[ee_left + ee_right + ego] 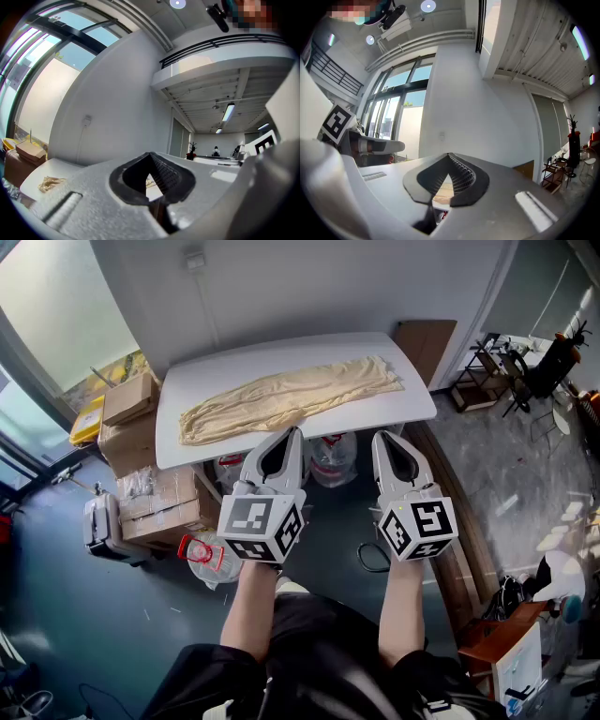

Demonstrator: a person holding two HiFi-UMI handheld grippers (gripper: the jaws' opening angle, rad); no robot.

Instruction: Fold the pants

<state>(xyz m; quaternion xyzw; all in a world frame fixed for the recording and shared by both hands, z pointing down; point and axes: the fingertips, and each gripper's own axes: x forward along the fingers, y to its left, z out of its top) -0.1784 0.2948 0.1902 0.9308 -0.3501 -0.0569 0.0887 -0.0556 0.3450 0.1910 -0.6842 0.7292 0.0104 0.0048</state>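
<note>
At the left, cardboard boxes (129,397) are stacked. The beige pants (291,395) are laid lengthwise on the white desk (417,407). Short of its near edge, the left claw (292,431) is held pressed together, seemingly empty. The right claw (381,436) is likewise closed, with nothing pinched.

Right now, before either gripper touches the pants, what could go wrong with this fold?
1. The left gripper and right gripper are both shut and empty; unless they open first, they may shove the cloth instead of pinching it.
2. The pants lie slanted and rumpled on the table, one end near its front edge; a careless pull could drag them off or fold them crooked.
</note>
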